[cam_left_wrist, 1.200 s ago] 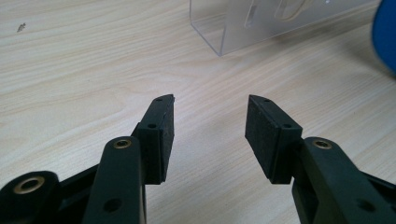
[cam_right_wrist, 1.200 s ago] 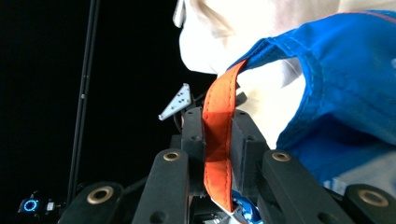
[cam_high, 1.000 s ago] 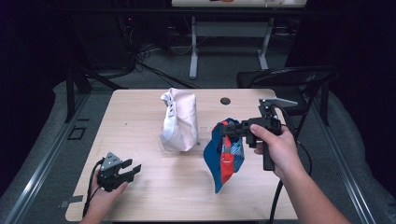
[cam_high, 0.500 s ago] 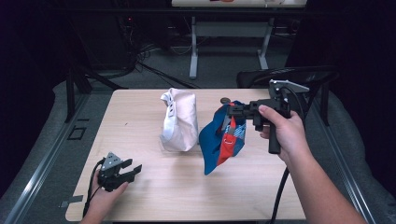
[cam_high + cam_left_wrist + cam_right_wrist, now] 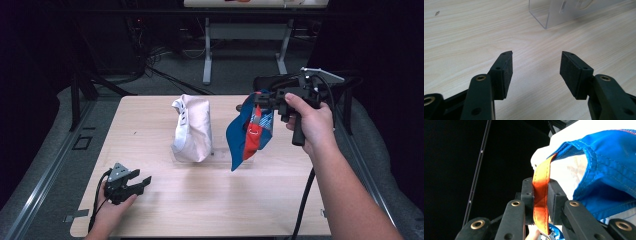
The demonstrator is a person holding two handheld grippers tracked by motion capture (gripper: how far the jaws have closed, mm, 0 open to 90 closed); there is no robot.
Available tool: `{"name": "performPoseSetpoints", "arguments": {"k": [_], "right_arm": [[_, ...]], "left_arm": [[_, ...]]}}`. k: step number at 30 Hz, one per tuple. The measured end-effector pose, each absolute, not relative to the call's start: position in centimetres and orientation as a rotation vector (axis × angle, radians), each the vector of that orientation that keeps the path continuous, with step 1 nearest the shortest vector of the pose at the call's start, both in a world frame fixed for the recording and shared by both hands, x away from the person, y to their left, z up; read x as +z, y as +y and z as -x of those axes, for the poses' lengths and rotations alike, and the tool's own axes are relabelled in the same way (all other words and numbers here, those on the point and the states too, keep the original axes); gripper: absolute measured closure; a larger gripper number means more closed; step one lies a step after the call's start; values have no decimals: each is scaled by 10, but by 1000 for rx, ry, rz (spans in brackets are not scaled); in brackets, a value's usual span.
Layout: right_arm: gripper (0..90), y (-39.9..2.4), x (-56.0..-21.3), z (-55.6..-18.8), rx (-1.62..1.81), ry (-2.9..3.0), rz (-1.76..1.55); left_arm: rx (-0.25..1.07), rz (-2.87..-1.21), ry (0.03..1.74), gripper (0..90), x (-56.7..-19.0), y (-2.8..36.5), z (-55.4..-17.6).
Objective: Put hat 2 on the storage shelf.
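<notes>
The right gripper (image 5: 260, 100) hangs above the worktop (image 5: 165, 200), its jaws clenched on the orange strap (image 5: 541, 195) of a blue bag (image 5: 248, 132) that dangles clear of the wood. Beside it, a white bag (image 5: 192, 127) stands upright in a clear plastic holder (image 5: 549, 15); what is in either bag cannot be told. The left gripper (image 5: 131, 184) rests near the front edge, its jaws just spread wide with nothing between them.

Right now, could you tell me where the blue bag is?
In the high view the blue bag hangs over the table's right half by its orange strap, clamped in the right tongs, beside the white bag.
</notes>
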State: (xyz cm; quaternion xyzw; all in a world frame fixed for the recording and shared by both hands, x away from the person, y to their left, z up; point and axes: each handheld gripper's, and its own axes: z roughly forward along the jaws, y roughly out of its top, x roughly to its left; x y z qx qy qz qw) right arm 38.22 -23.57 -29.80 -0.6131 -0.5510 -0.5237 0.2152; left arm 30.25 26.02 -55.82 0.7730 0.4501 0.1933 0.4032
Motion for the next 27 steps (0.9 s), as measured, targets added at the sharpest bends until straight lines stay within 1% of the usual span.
{"name": "performPoseSetpoints", "arguments": {"k": [7,16,27], "right_arm": [[776,-236,-295,-396,-1457,-1537,1730],[776,-234,-299,-413,-1446,-1546,1780],[776,-240,-304,-424,-1443,-1538,1831]], "left_arm": [[507,-1955,1131,416,-558,261,-302],[494,-1959,1131,413,-557,263,-302],[492,-1947,1130,415,-557,264,-302]]}}
